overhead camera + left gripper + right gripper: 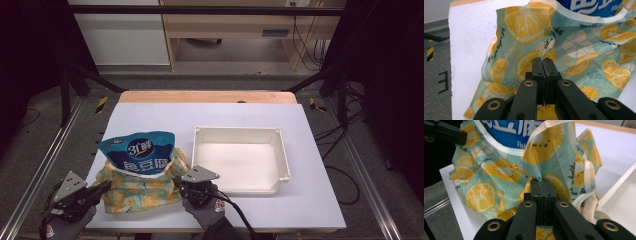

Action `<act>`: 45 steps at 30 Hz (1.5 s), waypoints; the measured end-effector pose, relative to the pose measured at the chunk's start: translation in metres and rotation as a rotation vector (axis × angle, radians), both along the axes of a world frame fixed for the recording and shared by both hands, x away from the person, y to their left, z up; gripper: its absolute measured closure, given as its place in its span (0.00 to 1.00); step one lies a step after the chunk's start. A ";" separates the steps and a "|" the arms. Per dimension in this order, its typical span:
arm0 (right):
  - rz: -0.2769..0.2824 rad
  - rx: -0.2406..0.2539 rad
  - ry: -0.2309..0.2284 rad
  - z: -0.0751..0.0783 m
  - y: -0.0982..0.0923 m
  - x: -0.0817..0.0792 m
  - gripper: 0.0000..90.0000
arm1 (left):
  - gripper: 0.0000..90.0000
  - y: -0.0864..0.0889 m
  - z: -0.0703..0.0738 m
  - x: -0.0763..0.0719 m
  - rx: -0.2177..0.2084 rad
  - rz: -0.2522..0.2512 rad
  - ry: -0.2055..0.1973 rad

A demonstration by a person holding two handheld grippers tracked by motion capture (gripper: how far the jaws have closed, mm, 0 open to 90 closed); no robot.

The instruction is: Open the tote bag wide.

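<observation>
A cloth bag [142,194] printed with lemons on teal lies at the table's left front. A blue snack packet [141,150] sticks out of its mouth. My left gripper [106,186] is at the bag's left edge, and in the left gripper view it [543,60] is shut on a fold of the bag [579,45] below the packet [594,6]. My right gripper [178,182] is at the bag's right edge. In the right gripper view it [541,181] is shut on a pinched ridge of the bag [489,170], with the packet [511,130] behind.
A white rectangular tray [235,131] with nothing in it stands right of the bag, and its rim [621,182] is close to my right gripper. The white table top [210,112] ends at a wooden strip in the back. Dark floor and cables surround the table.
</observation>
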State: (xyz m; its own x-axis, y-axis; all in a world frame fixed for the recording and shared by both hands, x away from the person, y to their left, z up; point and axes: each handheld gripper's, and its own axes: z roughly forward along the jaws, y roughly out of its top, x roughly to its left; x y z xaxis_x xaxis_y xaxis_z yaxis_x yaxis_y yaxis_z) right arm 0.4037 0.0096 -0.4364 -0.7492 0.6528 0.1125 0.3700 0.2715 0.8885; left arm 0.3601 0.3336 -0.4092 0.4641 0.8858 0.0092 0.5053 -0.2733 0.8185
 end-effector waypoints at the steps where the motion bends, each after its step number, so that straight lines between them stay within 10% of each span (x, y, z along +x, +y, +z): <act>1: -0.001 -0.003 0.002 -0.002 0.000 0.000 1.00 | 0.99 0.000 -0.002 0.001 0.007 -0.002 0.011; 45: -0.017 -0.110 0.117 -0.053 0.005 -0.002 1.00 | 0.97 -0.006 -0.046 0.024 0.136 -0.018 0.221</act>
State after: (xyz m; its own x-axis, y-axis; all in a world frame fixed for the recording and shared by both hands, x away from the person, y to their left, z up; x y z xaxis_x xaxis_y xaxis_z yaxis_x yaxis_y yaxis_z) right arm 0.4020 0.0149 -0.4891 -0.7241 0.6782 0.1250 0.4743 0.3582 0.8042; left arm 0.3837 0.3272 -0.4548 0.4840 0.8748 0.0241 0.6618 -0.3839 0.6439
